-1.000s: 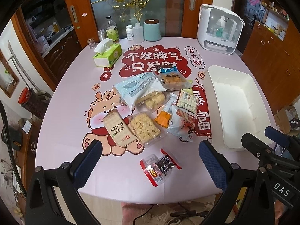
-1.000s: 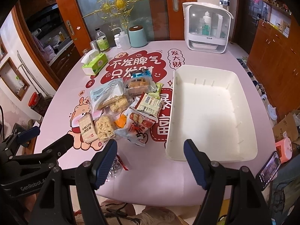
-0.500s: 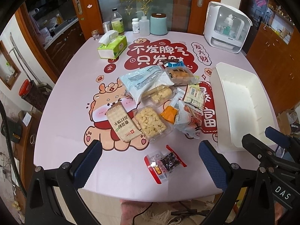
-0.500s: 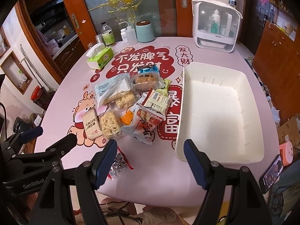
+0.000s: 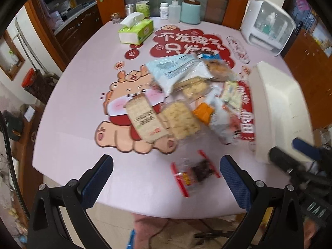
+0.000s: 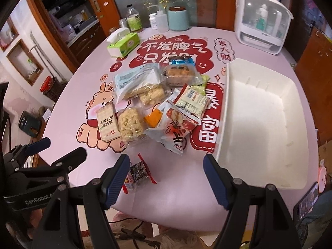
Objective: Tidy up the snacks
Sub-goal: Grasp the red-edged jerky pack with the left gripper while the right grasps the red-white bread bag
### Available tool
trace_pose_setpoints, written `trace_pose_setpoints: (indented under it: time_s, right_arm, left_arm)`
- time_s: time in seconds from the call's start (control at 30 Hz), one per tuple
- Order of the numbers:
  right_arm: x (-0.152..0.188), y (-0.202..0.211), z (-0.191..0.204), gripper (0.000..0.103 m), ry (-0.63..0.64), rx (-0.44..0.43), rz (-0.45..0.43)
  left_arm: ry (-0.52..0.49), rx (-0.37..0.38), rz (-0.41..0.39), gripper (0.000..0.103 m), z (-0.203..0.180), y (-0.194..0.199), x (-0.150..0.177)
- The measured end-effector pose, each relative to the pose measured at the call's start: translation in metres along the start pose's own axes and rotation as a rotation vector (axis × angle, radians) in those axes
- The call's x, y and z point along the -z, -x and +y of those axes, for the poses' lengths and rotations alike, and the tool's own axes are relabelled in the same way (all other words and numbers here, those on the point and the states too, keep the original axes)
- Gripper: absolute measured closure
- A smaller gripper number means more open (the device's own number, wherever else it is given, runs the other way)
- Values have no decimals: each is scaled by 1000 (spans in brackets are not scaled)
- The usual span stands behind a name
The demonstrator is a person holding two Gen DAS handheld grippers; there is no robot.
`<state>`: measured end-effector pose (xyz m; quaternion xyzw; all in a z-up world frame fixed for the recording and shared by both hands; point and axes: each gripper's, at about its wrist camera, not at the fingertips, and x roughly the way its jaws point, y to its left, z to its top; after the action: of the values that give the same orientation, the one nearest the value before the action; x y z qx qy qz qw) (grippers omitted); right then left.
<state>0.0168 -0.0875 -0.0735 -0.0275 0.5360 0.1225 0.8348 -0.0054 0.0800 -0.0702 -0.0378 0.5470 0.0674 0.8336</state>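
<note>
Currently both wide-jawed and holding nothing, left gripper (image 5: pixel 166 178) and right gripper (image 6: pixel 167 179) low in frame, snack pile (image 6: pixel 157 103) mid-frame on pink table (image 6: pixel 182 188), small red-edged packet (image 6: pixel 138 174) nearest, white bin (image 6: pixel 261 124) at right.

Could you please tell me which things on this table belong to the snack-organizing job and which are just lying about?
For the job:
- pile of packaged snacks
- small red-edged clear snack packet
- empty white rectangular plastic bin

Lying about:
- green tissue box
- pale blue round canister
- white countertop appliance
- green-labelled clear bottle
</note>
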Motion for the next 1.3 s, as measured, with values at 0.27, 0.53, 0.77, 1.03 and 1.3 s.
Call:
trace_pose_setpoints:
  time_s: [0.27, 0.53, 0.77, 1.03, 1.3]
  right_arm:
    - [2, -52, 15, 29, 162, -23, 111]
    - [-4, -88, 2, 33, 131, -50, 169]
    - [-41, -111, -30, 33, -58, -97, 186]
    - [-69, -148, -35, 28, -183, -6, 233]
    - [-79, -154, -18, 28, -101, 27, 261]
  left_arm:
    - [-73, -28, 93, 1, 22, -47, 28]
    - [-127, 58, 125, 1, 12, -85, 54]
    - [-289, 90, 86, 1, -27, -105, 59]
    - [-421, 138, 39, 2, -68, -117, 60]
    - [-443, 141, 32, 8, -86, -134, 58]
